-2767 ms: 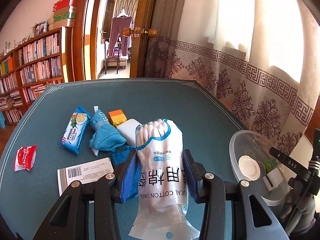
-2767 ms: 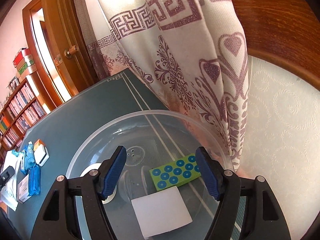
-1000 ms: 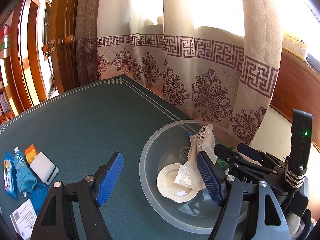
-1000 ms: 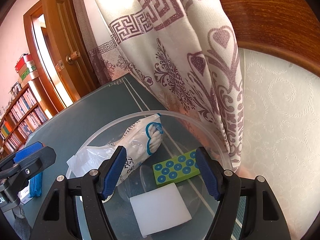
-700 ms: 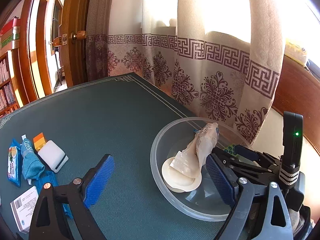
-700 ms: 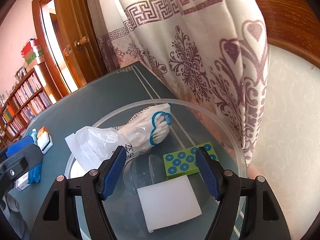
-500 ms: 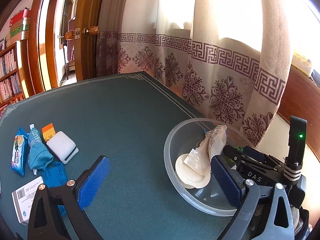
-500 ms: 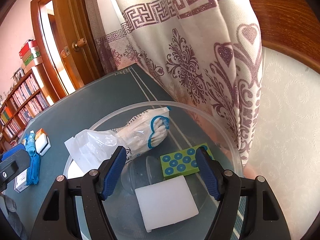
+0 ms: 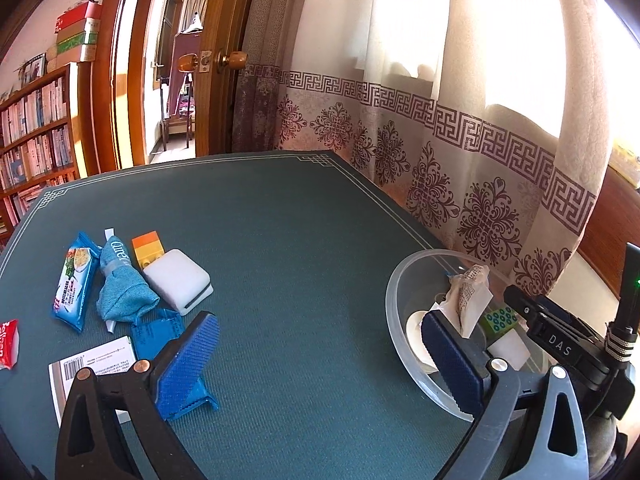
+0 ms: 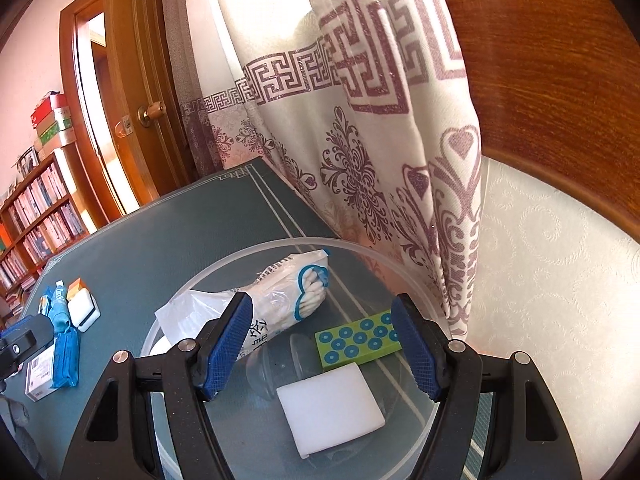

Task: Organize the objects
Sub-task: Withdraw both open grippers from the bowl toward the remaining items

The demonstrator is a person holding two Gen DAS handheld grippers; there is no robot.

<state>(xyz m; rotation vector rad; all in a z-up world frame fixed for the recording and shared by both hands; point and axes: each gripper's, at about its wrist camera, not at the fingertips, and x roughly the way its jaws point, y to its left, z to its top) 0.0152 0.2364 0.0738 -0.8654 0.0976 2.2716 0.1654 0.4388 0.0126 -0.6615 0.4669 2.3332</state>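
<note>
A clear plastic bowl (image 10: 360, 249) stands at the table's right edge by the curtain; it also shows in the left wrist view (image 9: 394, 312). In it lie a bag of cotton swabs (image 10: 280, 292), a green dotted block (image 10: 358, 344) and a white block (image 10: 330, 414). My right gripper (image 10: 320, 348) is open and empty just above the bowl. My left gripper (image 9: 320, 364) is open and empty over the green table (image 9: 300, 240), left of the bowl. Loose items lie at the left: a blue snack packet (image 9: 74, 282), a blue cloth pouch (image 9: 120, 284), an orange-yellow brick (image 9: 148, 246), a white box (image 9: 178, 282).
A blue pack (image 9: 156, 334), a barcoded white box (image 9: 92, 372) and a red packet (image 9: 8, 344) lie near the left fingers. A patterned curtain (image 9: 440, 152) hangs along the table's right side. A doorway and bookshelves (image 9: 36, 132) are behind.
My left gripper carried the cotton swab bag to the bowl, let it go there, and has drawn back to the left, open. My right gripper has stayed over the bowl.
</note>
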